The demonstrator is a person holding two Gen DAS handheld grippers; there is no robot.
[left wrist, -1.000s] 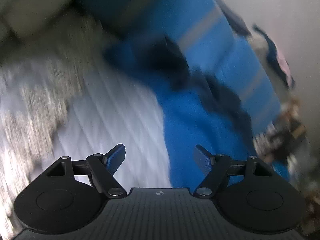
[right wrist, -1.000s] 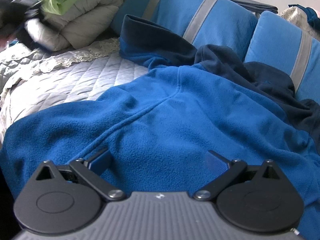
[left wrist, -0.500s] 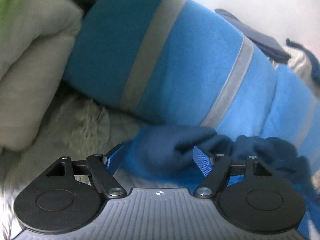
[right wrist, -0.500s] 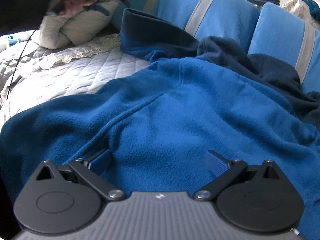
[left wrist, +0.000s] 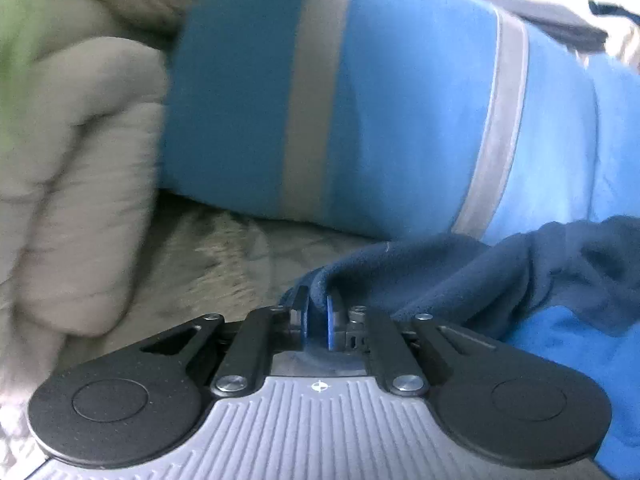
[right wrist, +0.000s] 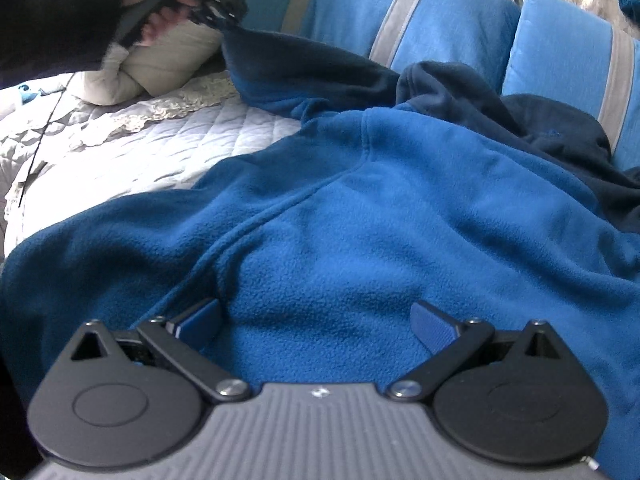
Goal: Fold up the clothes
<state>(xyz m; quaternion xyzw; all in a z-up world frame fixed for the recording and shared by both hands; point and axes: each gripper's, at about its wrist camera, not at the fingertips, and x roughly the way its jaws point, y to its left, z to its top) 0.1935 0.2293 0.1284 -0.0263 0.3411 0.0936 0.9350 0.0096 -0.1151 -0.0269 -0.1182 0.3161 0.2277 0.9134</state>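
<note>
On the white quilted bed (right wrist: 208, 136) lay the royal-blue fleece jacket with dark navy collar and sleeve ends (right wrist: 380, 220), spread across most of the cover, its upper part bunched against the bright blue pillows with grey stripes (right wrist: 400, 12) at the head of the bed. At the jacket's far left corner, the left hand-held gripper (left wrist: 318, 316) had its two fingers pressed together on a navy edge of the fleece, the cloth pinched between the blue pads (left wrist: 331, 322) and rising in a fold just beyond them. From the right wrist view, the same left hand-held gripper (right wrist: 216, 10) appeared small and blurred in the person's hand (right wrist: 160, 12), touching that navy corner close to the nearest striped pillow. Beside that corner, away from the pillows, sat a beige folded duvet (left wrist: 80, 168), with a green cloth (left wrist: 20, 32) above it. Near the jacket's lower body, the right hand-held gripper (right wrist: 318, 324) hovered with its fingers spread wide, holding nothing, the blue fleece directly ahead of its pads (right wrist: 434, 328). Whether those pads touched the fleece could not be told.
</note>
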